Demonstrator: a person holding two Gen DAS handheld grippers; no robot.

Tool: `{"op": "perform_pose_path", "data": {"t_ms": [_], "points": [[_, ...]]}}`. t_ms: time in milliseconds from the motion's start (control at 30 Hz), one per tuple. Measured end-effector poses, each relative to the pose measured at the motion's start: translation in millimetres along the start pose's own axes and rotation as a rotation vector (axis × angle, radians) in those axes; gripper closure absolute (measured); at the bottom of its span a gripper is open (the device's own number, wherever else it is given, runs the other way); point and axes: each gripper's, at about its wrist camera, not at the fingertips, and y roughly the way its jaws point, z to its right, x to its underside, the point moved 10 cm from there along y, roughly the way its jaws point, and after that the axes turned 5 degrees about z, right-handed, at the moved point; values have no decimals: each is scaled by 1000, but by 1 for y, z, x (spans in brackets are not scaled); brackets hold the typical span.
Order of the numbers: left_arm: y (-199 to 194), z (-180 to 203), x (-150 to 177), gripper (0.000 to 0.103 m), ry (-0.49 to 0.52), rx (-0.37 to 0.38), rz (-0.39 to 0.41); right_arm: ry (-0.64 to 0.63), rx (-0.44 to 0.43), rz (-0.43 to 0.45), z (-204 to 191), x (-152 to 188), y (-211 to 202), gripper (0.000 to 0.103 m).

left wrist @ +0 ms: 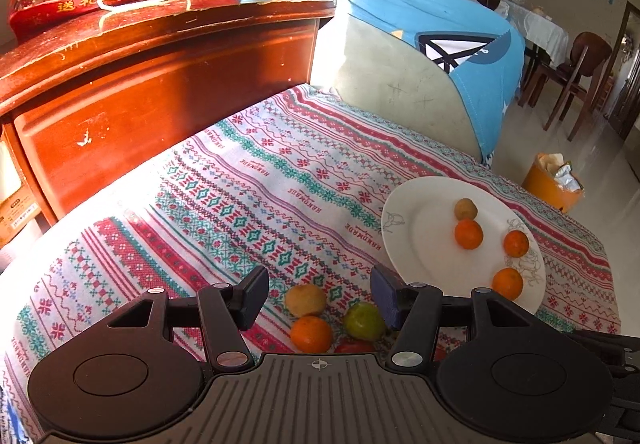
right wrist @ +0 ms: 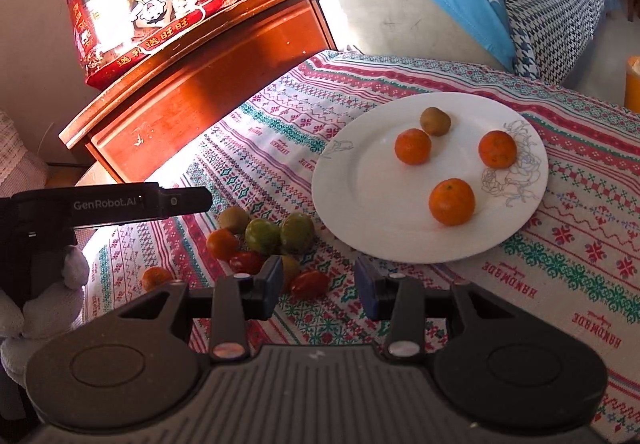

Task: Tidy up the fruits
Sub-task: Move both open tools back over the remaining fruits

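Four fruits sit on the plate (right wrist: 344, 203), a pile of fruit (right wrist: 264, 240) remains on the counter (right wrist: 580, 244), and both the left claw (left wrist: 320, 296) and the right claw (right wrist: 318, 286) stand apart, empty.

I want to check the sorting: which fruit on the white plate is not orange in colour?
The small brownish-green fruit at the plate's far side, touching one orange. The other three are bright orange.
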Motion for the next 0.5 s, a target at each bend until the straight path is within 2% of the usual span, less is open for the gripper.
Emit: {"op": "perform_pose_path", "data": {"t_ms": [233,500], "points": [[-2,-9,20,48,0,-20,-30,-71,1,-28,-6,11,6,62],[6,-14,35,54,-5,-20,-59,-127,18,-34,-8,16,12,64]]}}
